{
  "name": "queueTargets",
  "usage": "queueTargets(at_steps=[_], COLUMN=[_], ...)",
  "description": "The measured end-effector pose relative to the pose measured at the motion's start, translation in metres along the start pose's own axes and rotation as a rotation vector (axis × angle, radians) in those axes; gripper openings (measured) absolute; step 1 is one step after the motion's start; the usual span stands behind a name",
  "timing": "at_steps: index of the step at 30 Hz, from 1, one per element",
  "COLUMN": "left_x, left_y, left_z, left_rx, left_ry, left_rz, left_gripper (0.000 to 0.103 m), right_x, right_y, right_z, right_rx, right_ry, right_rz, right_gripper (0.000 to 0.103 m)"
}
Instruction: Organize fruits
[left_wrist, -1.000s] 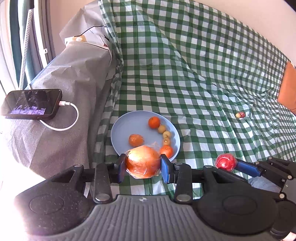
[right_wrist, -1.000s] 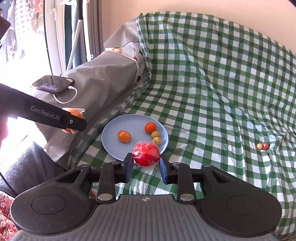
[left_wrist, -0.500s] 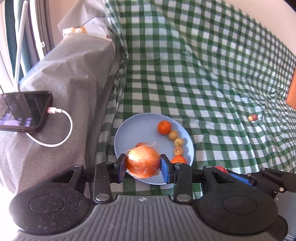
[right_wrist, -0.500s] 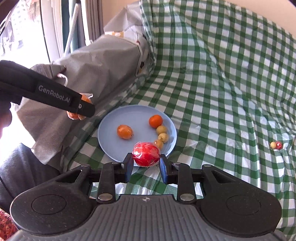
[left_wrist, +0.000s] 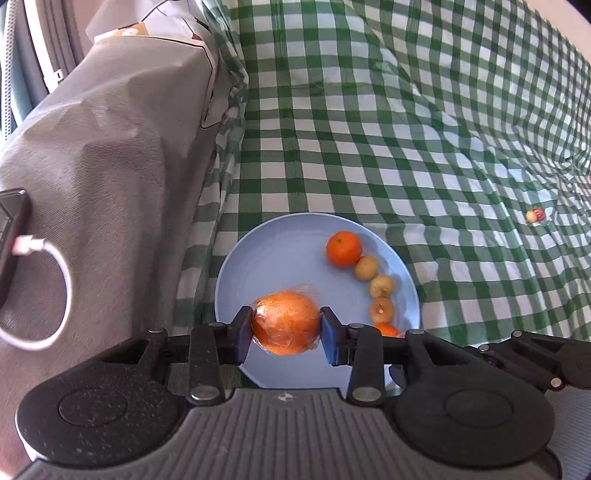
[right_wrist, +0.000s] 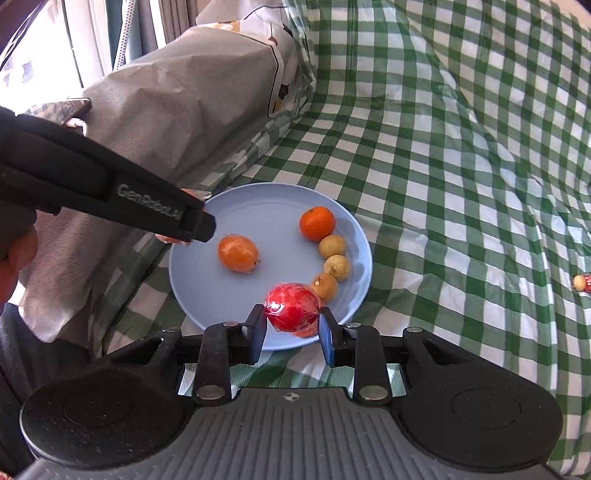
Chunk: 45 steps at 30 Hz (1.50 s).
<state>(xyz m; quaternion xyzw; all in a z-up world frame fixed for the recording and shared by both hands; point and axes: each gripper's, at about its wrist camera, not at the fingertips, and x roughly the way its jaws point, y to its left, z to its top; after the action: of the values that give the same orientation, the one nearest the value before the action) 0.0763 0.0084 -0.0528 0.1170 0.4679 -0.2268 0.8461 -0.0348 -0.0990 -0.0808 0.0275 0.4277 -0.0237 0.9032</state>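
Note:
My left gripper (left_wrist: 286, 334) is shut on a plastic-wrapped orange (left_wrist: 286, 322), held over the near left part of a light blue plate (left_wrist: 273, 258). My right gripper (right_wrist: 291, 330) is shut on a plastic-wrapped red fruit (right_wrist: 292, 308) above the plate's (right_wrist: 266, 214) near rim. On the plate lie a mandarin (right_wrist: 317, 223), a wrapped orange fruit (right_wrist: 237, 253) and three small tan fruits (right_wrist: 336, 266) in a curved row. The left gripper's arm (right_wrist: 110, 195) crosses the right wrist view from the left.
A green-and-white checked cloth (left_wrist: 406, 129) covers the surface. A grey covered block (left_wrist: 110, 147) stands left of the plate, with a phone (left_wrist: 11, 236) and white cable (left_wrist: 55, 291) on top. Two tiny fruits (left_wrist: 535, 215) lie far right on the cloth.
Both grippers have moved forward and down towards the plate, each keeping hold of its fruit. The plate now lies directly under the held fruits.

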Motion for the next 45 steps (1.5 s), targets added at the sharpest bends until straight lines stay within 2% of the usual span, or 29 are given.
queueTargets(at_steps=[6, 7, 8, 9, 10, 11, 14, 19, 24, 29, 36, 45], left_x=[0.025, 0.027, 0.026, 0.023, 0.018, 0.011, -0.012, -0.051, -0.084, -0.115, -0.144, -0.162], left_y=[0.003, 0.003, 0.004, 0.004, 0.004, 0.005, 0.003, -0.001, 0.002, 0.003, -0.008, -0.022], left_z=[0.011, 0.013, 0.015, 0.017, 0.018, 0.018, 0.016, -0.011, -0.048, -0.074, -0.083, -0.089], left_rx=[0.014, 0.018, 0.023, 0.025, 0.019, 0.009, 0.026, 0.038, -0.015, -0.044, -0.035, -0.008], left_ry=[0.021, 0.016, 0.007, -0.008, -0.031, -0.062, -0.103, -0.106, -0.084, -0.104, -0.163, -0.195], left_rz=[0.033, 0.037, 0.032, 0.029, 0.032, 0.033, 0.005, 0.016, 0.055, 0.081, 0.100, 0.103], left_gripper=[0.043, 0.050, 0.066, 0.077, 0.097, 0.103, 0.103, 0.103, 0.103, 0.103, 0.103, 0.103], right_x=[0.028, 0.032, 0.035, 0.037, 0.038, 0.037, 0.024, -0.017, -0.060, -0.093, -0.127, -0.155], right_y=[-0.005, -0.006, -0.007, -0.008, -0.009, -0.010, -0.014, -0.017, -0.008, 0.004, 0.009, 0.010], right_z=[0.010, 0.012, 0.013, 0.015, 0.017, 0.020, 0.022, 0.005, -0.023, -0.038, -0.050, -0.059], right_rx=[-0.001, 0.000, 0.000, 0.003, 0.005, 0.005, 0.011, 0.017, 0.039, 0.022, 0.014, 0.026], right_ry=[0.024, 0.027, 0.028, 0.027, 0.022, 0.018, -0.006, 0.016, 0.031, -0.037, -0.122, -0.184], right_rz=[0.003, 0.007, 0.017, 0.023, 0.026, 0.030, 0.028, 0.029, 0.027, -0.010, -0.031, -0.040], right_gripper=[0.032, 0.032, 0.032, 0.033, 0.041, 0.054, 0.075, 0.088, 0.093, 0.096, 0.099, 0.100])
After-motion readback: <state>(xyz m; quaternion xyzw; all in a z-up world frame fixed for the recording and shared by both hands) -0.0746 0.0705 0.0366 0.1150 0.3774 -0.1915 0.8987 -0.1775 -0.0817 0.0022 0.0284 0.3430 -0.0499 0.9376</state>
